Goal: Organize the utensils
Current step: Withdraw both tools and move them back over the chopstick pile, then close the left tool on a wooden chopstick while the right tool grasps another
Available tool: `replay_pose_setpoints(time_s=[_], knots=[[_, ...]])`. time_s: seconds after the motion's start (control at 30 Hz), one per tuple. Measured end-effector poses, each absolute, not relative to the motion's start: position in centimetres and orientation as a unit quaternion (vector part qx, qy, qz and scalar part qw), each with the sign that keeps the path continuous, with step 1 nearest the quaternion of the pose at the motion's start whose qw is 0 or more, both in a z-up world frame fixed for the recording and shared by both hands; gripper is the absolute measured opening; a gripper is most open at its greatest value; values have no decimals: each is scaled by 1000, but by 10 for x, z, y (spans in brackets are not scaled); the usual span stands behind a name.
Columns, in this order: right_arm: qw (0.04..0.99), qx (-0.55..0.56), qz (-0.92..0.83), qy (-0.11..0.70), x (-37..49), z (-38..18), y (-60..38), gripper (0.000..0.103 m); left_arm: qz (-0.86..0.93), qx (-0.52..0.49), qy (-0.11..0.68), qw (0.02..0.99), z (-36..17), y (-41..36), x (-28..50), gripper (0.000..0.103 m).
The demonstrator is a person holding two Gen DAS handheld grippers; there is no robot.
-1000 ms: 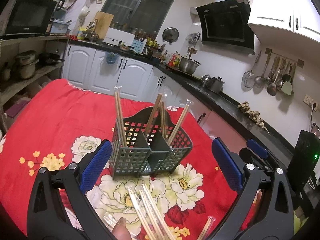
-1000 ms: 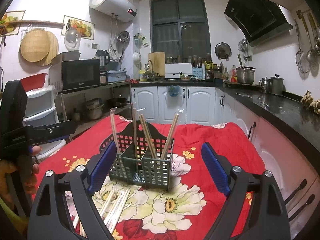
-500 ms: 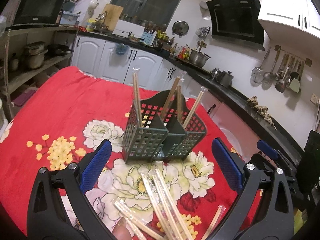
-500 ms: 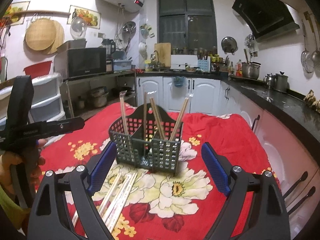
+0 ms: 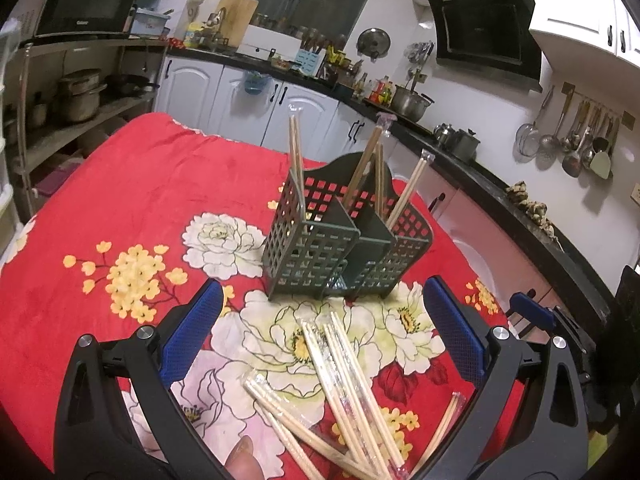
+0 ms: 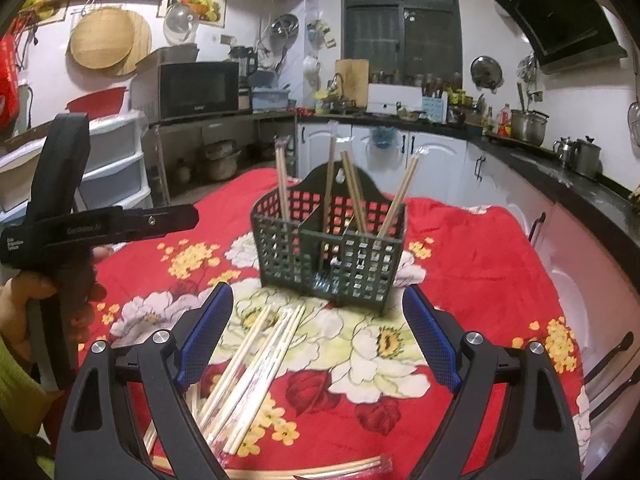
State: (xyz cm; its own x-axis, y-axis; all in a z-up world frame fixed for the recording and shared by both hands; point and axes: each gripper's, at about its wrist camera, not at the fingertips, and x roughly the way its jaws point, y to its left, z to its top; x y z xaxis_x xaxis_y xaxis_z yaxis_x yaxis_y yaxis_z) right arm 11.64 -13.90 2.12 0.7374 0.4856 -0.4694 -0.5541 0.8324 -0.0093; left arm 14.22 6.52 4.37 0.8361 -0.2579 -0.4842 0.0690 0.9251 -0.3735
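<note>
A dark green slotted utensil caddy (image 5: 344,240) stands on the red floral tablecloth (image 5: 140,200), with several wrapped chopstick pairs (image 5: 296,148) upright in its compartments. It also shows in the right wrist view (image 6: 332,256). Several more wrapped chopstick pairs (image 5: 344,388) lie loose in front of it, between my fingers; they also show in the right wrist view (image 6: 256,364). My left gripper (image 5: 320,340) is open and empty above the loose pile. My right gripper (image 6: 316,340) is open and empty, hovering just right of the pile. The left gripper's body (image 6: 64,220) shows at the left.
One wrapped pair (image 6: 320,472) lies across the near edge. Kitchen counters (image 5: 500,184) run behind and to the right of the table. A shelf with microwave (image 6: 192,88) stands at the left. The right gripper's tip (image 5: 532,312) shows at the table's right edge.
Both grippers have pulled back and tilted down, so the caddy sits farther off and the loose chopsticks show more fully. Both stay open and empty.
</note>
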Motion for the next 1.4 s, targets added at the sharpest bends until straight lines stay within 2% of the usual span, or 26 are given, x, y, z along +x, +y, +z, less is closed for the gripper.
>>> replay_pose_setpoints(time_s=[0.3, 0.53, 0.7, 0.87, 1.23, 1.4], knots=[[915, -87, 286, 271, 121, 2, -132, 82, -82, -180, 297, 934, 27, 74, 142, 92], [900, -86, 291, 314, 130, -17, -124, 70, -77, -201, 331, 919, 4, 87, 142, 91], [890, -90, 294, 336, 135, -26, -117, 62, -67, -226, 359, 903, -11, 93, 141, 71], [882, -91, 303, 349, 140, -32, -110, 55, -76, -240, 383, 889, -26, 93, 139, 59], [858, -76, 308, 403, 164, -47, -99, 47, -73, -257, 421, 867, -53, 89, 151, 46], [844, -66, 309, 434, 184, -56, -91, 42, -67, -251, 428, 866, -58, 91, 153, 33]])
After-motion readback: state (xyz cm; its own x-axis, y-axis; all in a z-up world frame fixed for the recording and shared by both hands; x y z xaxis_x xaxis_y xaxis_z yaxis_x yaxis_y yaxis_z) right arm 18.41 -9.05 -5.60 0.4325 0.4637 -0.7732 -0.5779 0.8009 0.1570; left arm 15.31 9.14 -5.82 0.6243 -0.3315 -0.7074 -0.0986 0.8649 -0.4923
